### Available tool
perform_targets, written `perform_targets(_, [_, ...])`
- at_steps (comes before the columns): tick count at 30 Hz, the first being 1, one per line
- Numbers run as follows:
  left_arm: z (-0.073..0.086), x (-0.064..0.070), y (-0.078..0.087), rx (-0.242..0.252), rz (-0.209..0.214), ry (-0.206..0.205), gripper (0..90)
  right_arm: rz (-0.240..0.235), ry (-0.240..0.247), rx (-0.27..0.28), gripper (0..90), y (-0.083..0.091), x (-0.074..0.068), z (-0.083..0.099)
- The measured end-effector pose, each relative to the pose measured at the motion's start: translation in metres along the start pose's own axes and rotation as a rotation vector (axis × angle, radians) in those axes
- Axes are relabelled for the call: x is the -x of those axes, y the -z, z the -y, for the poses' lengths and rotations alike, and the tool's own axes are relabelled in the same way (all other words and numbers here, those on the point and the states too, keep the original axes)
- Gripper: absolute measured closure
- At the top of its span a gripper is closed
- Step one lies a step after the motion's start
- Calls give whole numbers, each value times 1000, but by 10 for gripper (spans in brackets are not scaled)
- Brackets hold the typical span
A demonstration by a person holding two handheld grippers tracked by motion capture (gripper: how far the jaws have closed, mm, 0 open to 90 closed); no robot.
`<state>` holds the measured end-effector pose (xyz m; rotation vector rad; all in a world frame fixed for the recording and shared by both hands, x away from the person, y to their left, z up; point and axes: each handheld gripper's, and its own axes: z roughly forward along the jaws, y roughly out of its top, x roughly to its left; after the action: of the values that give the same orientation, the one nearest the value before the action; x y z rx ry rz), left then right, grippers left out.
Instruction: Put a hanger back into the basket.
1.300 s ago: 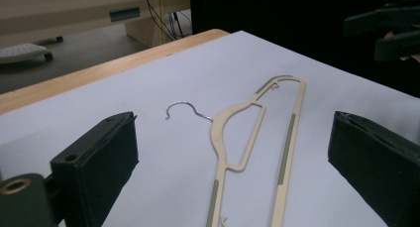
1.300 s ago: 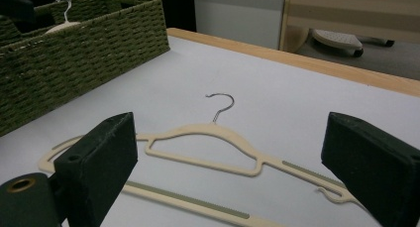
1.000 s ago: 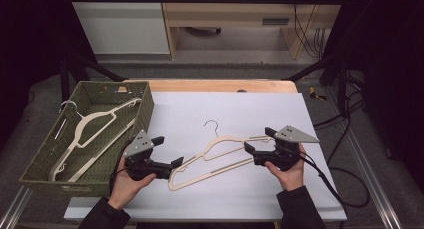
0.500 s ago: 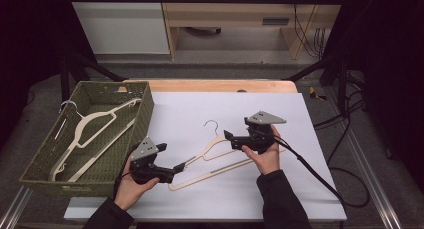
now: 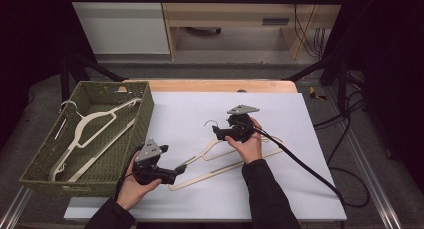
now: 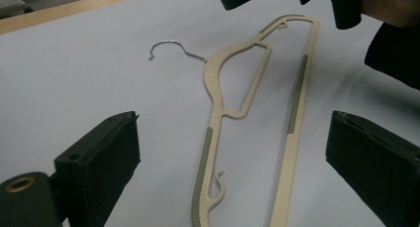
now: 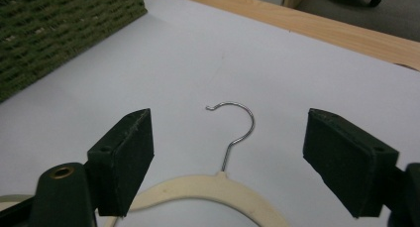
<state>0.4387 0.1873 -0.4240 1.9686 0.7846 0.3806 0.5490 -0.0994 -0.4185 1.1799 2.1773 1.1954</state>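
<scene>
The green basket (image 5: 142, 96), one hanger already in it, sits at the surface's left edge. The left gripper (image 5: 176, 172), jaws wide, waits at the cream hanger's (image 5: 220, 156) lower arm end. The right gripper (image 5: 216, 130) has slid inward to the neck, jaws wide astride the hook (image 7: 236, 128), so a two-ended lift looks close. Open white surface lies all round.

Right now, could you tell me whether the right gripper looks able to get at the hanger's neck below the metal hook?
Probably yes: the right gripper is open, its jaws flank the hook, nothing lies between.
</scene>
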Motion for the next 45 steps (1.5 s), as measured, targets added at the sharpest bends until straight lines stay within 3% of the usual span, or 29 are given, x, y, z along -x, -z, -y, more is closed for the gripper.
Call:
perform_targets(6, [2, 0, -2, -6, -2, 1, 66, 26, -26, -45, 309, -25, 4, 3])
perform_targets(19, [4, 0, -6, -20, -1, -2, 70, 55, -10, -167, 523, -64, 8, 17])
perform_targets(25, [5, -1, -7, -23, -1, 5, 73, 67, 12, -195, 608, -70, 7, 21])
perform_targets(30, [5, -1, -8, -26, -1, 10, 78, 66, 37, -206, 745, -71, 0, 21])
perform_targets(39, [5, 0, -12, -40, 5, 6, 87, 84, -30, -236, 884, -72, -2, 18])
perform_targets(45, [3, -1, -21, -56, 8, -2, 102, 80, -73, -245, 891, -72, -1, 16])
